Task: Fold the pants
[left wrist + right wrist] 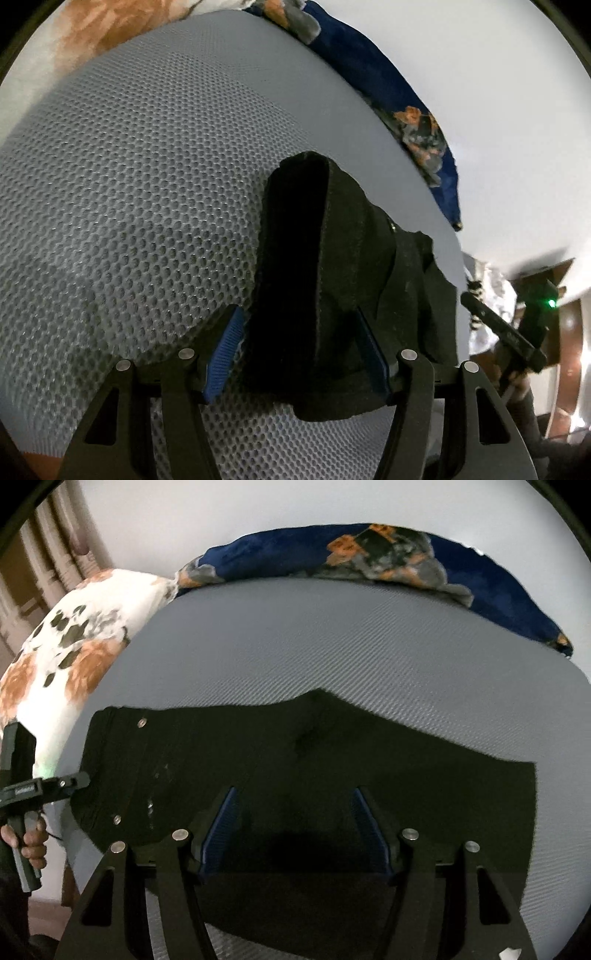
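Black pants lie spread flat across a grey mesh mattress, waistband with metal rivets at the left. My right gripper hovers over their middle, jaws apart, blue pads clear of the cloth. In the left wrist view, one end of the pants runs between the fingers of my left gripper. The left blue pad stands off the fabric, so this gripper is open. From the right wrist view, the left gripper sits at the waistband edge, held by a hand. The right gripper shows at the far right.
A dark blue floral blanket is bunched along the mattress's far edge. A white and orange floral pillow lies at the left corner. Beyond them is a white wall. Curtains hang at the upper left.
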A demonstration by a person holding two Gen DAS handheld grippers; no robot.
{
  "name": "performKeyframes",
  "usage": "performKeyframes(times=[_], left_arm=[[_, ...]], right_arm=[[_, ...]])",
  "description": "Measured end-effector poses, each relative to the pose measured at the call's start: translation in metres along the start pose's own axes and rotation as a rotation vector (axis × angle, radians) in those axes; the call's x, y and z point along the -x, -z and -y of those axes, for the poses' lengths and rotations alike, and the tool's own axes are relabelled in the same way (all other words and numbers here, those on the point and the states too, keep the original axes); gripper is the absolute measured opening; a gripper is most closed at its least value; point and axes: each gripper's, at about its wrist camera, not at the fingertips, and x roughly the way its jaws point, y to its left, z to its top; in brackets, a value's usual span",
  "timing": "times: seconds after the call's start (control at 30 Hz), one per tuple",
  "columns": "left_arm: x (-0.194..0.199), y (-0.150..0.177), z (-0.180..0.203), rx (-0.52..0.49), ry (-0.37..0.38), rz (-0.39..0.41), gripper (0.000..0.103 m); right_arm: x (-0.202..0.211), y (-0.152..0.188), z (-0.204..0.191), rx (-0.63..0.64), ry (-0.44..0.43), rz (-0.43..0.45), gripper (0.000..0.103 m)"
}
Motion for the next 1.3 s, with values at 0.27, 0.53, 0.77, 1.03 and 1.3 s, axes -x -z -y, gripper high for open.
performKeyframes(times=[0.27, 0.53, 0.77, 1.03, 1.3], left_arm=[[-0.007, -0.014, -0.010, 0.012, 0.153, -0.081, 0.065], [-0.024, -0.038, -0.006, 0.033, 0.224, -0.115, 0.065], [-0.029, -0.033, 0.008, -0.008, 0.137, -0.088, 0.038], [-0.021, -0.032, 0.033, 0.054, 0.053, -0.053, 0.026], [-0.012, -0.028, 0.102, 0.044, -0.054, -0.001, 0.022]], right_arm=[[-0.003, -0.007, 0.003, -0.030, 0.033, -0.002, 0.063], [-0.003, -0.012, 0.008, -0.066, 0.031, 0.021, 0.063], [0.016, -0.017, 0.023, -0.099, 0.035, 0.083, 0.064], [0.031, -0.003, 0.050, -0.168, 0.032, 0.117, 0.064], [0.048, 0.017, 0.082, -0.227, 0.022, 0.155, 0.064]])
